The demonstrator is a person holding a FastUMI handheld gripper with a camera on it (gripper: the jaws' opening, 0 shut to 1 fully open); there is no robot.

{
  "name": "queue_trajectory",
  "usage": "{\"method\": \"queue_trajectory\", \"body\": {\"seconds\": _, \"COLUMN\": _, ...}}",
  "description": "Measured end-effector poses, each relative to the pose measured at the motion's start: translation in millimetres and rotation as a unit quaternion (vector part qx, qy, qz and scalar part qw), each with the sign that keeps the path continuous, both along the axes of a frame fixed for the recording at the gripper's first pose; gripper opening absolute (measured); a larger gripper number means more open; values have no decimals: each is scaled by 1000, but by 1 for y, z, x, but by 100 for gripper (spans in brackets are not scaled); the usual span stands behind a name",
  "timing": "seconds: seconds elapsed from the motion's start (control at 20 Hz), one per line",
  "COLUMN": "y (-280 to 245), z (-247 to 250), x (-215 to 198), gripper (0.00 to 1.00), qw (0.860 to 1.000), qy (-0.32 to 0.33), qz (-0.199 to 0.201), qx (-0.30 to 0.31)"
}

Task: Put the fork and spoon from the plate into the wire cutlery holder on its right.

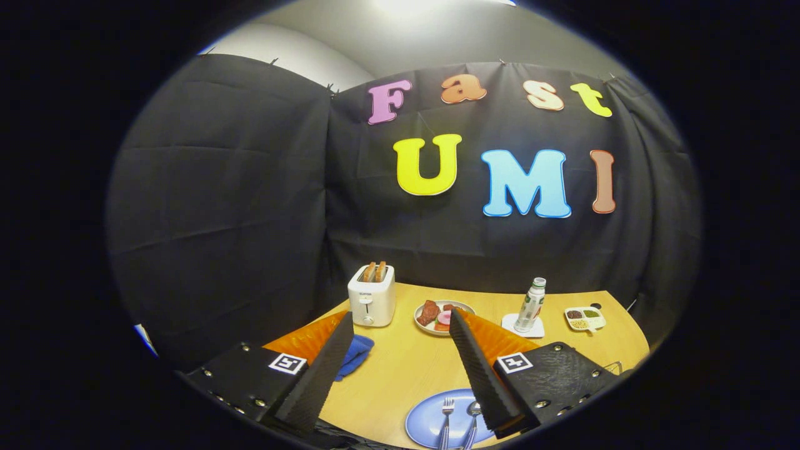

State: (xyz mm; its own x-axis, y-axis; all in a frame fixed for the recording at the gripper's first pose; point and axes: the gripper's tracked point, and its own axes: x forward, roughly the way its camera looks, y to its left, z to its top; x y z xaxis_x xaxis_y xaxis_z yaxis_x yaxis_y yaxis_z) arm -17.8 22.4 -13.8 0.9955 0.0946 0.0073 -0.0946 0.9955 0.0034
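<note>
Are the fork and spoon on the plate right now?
Yes. The fork and spoon lie side by side on the blue plate, between the open gripper's fingers, untouched.

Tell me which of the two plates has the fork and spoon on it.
The blue plate, lying between the open gripper's fingers, holds the fork and spoon. The pale plate beyond them, beside the toaster, carries food instead.

I held the hand-held gripper (400, 369) raised and level, pointing forward. Its two fingers (325, 369) stood wide apart, jaws fully spread, nothing gripped between them. Each finger tapered forward to a narrow tip, with ribbed inner faces turned toward one another.
</note>
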Motion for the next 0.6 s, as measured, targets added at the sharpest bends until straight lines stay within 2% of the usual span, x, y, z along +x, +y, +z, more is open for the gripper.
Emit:
{"method": "queue_trajectory", "body": {"seconds": 0.15, "y": -45, "z": -10, "x": 2, "gripper": 95, "qw": 998, "qy": 13, "qz": -63, "qx": -17}}
{"method": "queue_trajectory", "body": {"seconds": 0.3, "y": -91, "z": -27, "x": -6, "gripper": 95, "qw": 989, "qy": 47, "qz": -135, "qx": -48}}
{"method": "queue_trajectory", "body": {"seconds": 0.4, "y": -105, "z": -35, "x": -11, "gripper": 95, "qw": 985, "qy": 59, "qz": -156, "qx": -36}}
{"method": "queue_trajectory", "body": {"seconds": 0.6, "y": -109, "z": -71, "x": -16, "gripper": 95, "qw": 978, "qy": 124, "qz": -163, "qx": -30}}
